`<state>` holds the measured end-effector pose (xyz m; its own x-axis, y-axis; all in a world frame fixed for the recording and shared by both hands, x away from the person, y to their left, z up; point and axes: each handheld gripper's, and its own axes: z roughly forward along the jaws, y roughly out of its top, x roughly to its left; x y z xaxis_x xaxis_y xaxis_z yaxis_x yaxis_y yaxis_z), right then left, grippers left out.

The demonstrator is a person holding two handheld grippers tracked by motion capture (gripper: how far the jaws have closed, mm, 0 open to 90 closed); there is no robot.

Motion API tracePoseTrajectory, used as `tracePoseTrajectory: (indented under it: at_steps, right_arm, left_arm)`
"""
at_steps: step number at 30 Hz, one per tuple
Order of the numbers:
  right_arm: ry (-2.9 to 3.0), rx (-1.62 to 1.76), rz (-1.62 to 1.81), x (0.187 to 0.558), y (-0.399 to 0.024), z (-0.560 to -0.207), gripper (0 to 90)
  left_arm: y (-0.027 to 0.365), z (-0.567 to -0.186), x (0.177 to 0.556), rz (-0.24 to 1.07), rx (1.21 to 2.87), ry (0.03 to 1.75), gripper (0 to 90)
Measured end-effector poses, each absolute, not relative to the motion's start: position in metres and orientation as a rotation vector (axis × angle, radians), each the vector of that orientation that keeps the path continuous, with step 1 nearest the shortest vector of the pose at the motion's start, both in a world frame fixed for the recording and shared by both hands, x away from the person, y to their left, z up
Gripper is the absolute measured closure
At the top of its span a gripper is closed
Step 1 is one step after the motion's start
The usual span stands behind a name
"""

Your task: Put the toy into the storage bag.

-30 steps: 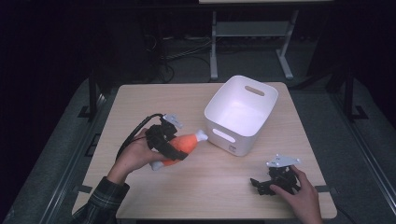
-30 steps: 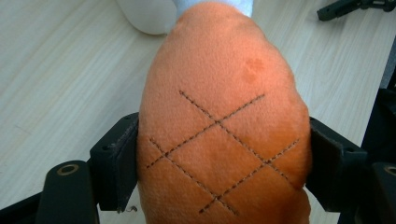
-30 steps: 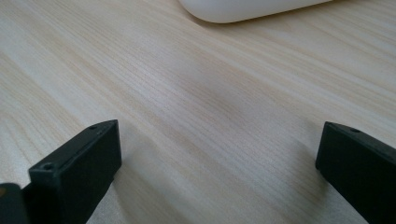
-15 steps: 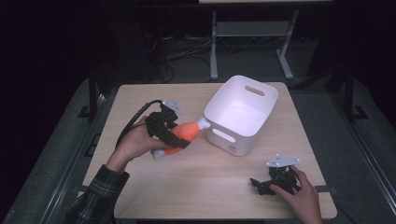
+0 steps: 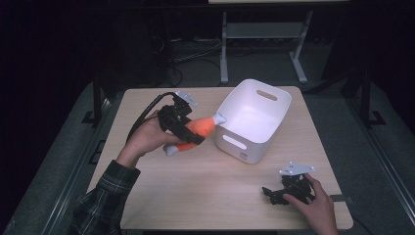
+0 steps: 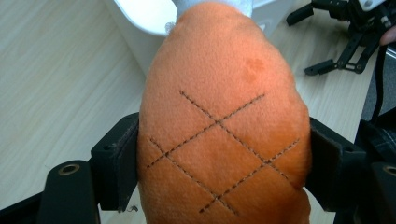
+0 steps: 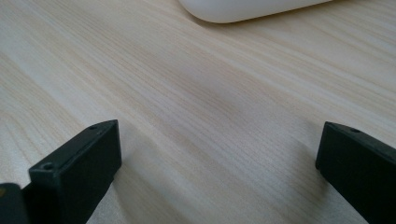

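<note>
An orange plush drumstick (image 5: 198, 129) with white ends is held above the table, its far white tip at the near-left rim of the white bin (image 5: 254, 120). My left gripper (image 5: 188, 132) is shut on the plush drumstick (image 6: 222, 121), both black pads pressing its sides. The white bin (image 6: 149, 18) lies just beyond it. My right gripper (image 5: 269, 192) rests on the table at the front right, open, with bare wood between its fingers (image 7: 84, 161). That same right gripper (image 6: 343, 39) shows far off in the left gripper view.
The wooden table (image 5: 215, 196) has free room in front of the bin. A metal stand (image 5: 264, 44) is on the dark floor behind the table. The bin's rounded base (image 7: 243, 9) lies ahead of the right gripper.
The left gripper has risen and moved right toward the bin with the drumstick in it. The right gripper has stayed put.
</note>
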<state>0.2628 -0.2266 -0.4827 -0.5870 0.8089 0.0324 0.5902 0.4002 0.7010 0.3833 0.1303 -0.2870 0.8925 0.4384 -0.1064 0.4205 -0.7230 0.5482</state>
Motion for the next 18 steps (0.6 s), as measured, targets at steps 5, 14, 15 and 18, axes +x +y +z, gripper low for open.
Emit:
tracePoseTrajectory:
  at_steps: [5,14,15,18]
  right_arm:
    - [2.349,1.218,0.984,0.263,-0.227,-0.483,0.0]
    - [2.348,1.218,0.983,0.263,-0.227,-0.483,0.0]
    - [2.348,1.218,0.984,0.263,-0.227,-0.483,0.0]
    - [2.348,1.218,0.984,0.263,-0.227,-0.483,0.0]
  left_arm:
    - [0.123,-0.281,0.391,0.056,2.479,0.615,22.8]
    - [0.109,-0.272,0.406,0.075,2.471,0.639,23.0]
    - [0.108,-0.271,0.408,0.077,2.468,0.643,23.0]
    - [0.103,-0.269,0.413,0.077,2.464,0.645,23.1]
